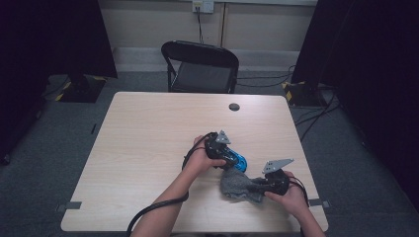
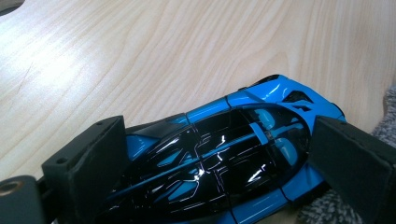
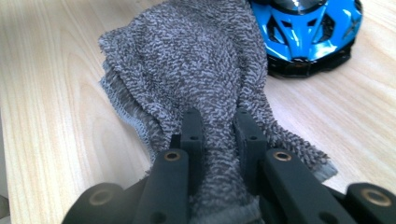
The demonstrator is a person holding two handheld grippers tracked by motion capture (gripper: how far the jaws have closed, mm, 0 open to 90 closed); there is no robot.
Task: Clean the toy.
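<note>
**Cloth pinched just below the car's nose**

In the right gripper view, the right gripper (image 3: pixel 219 135) has its jaws pinched together on a gathered fold of the grey cloth (image 3: pixel 196 60). From that pinch the cloth fans upward through the middle of the frame, and its far edge reaches the nose of the blue car (image 3: pixel 308 32) at the upper right. The car therefore lies straight ahead of these fingers and slightly right, past the cloth.

In the left gripper view, the left gripper (image 2: pixel 219 163) clamps the car (image 2: pixel 224 154) across its width, one pad on each flank. The car's long axis runs from lower left to upper right, with cloth at the right edge.

In the high view, the car (image 1: pixel 239 161) sits right of centre on the table (image 1: pixel 148 148), and the cloth (image 1: pixel 237 187) lies just below it. The cloth hand looks better placed to wipe, probably by pushing the cloth up onto the steadied car.
</note>
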